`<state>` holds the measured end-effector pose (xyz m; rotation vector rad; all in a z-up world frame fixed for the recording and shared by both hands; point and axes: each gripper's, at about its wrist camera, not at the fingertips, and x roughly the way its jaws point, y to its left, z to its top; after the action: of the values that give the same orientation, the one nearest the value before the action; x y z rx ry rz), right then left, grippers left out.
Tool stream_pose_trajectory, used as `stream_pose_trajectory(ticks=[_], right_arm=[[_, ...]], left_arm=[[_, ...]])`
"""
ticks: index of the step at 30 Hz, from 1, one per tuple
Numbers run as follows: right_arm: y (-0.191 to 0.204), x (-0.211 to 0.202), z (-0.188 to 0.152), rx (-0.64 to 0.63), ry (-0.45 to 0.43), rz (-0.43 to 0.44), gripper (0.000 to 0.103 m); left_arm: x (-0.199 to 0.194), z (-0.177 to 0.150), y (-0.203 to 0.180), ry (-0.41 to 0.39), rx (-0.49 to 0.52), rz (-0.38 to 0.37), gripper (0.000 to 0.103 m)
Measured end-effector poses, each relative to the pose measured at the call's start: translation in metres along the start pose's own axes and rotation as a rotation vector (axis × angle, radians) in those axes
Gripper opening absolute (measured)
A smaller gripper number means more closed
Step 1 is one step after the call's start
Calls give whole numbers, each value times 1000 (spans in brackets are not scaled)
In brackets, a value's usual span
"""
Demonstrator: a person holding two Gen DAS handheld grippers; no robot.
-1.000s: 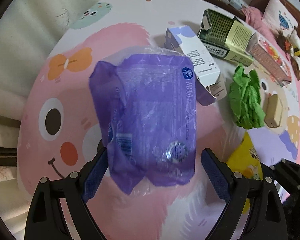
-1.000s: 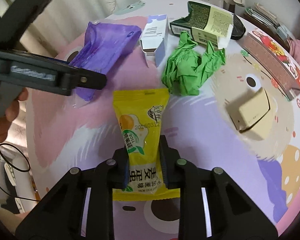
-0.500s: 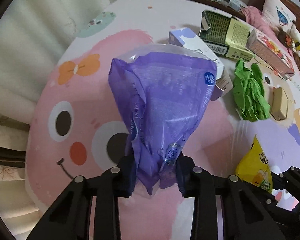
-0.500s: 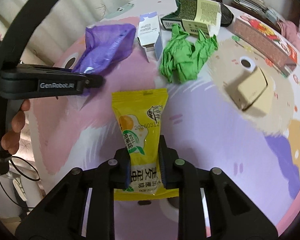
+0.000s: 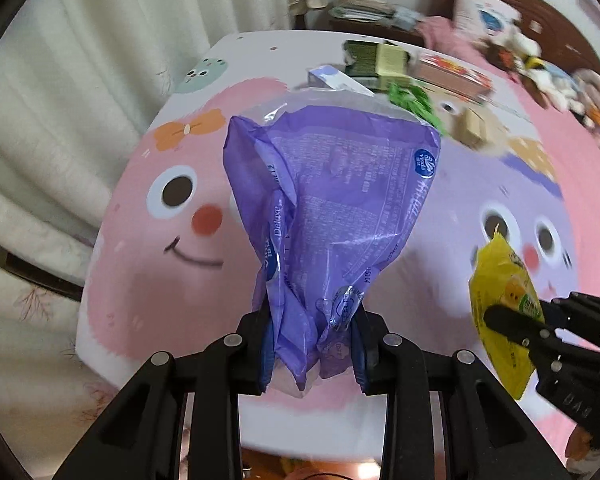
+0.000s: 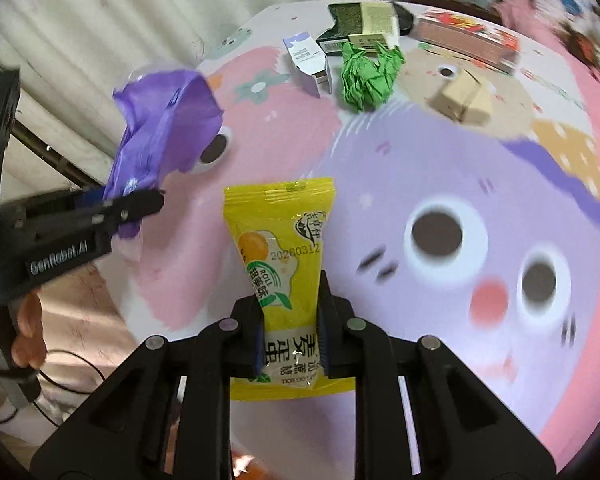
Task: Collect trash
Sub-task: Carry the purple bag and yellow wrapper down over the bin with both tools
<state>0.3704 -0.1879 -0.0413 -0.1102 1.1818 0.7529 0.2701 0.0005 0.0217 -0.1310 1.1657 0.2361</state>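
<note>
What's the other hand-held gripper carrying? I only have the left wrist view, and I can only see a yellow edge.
Observer: The right hand-held gripper is shut on a yellow snack packet printed with an egg picture and the date 20260312.
Operator: What trash is left on the table?
Observer: A crumpled green paper sits beside an opened white carton, sharp in the right wrist view.
Operator: Is my purple bag hanging free?
Observer: Seen from the side, the purple bag sticks up from the left hand-held gripper, off the table.
</note>
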Motion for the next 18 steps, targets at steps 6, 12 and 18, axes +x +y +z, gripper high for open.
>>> stream_pose_trajectory(ticks=[6, 12, 18], right_arm=[[52, -28, -74, 117, -32, -45, 17], [100, -35, -151, 189, 8, -101, 17], [135, -40, -216, 249, 8, -165, 17]], left_arm=[[-45, -86, 20, -27, 120, -36, 30], [-64, -165, 30, -34, 231, -83, 31], [-63, -234, 29, -8, 357, -121, 31]])
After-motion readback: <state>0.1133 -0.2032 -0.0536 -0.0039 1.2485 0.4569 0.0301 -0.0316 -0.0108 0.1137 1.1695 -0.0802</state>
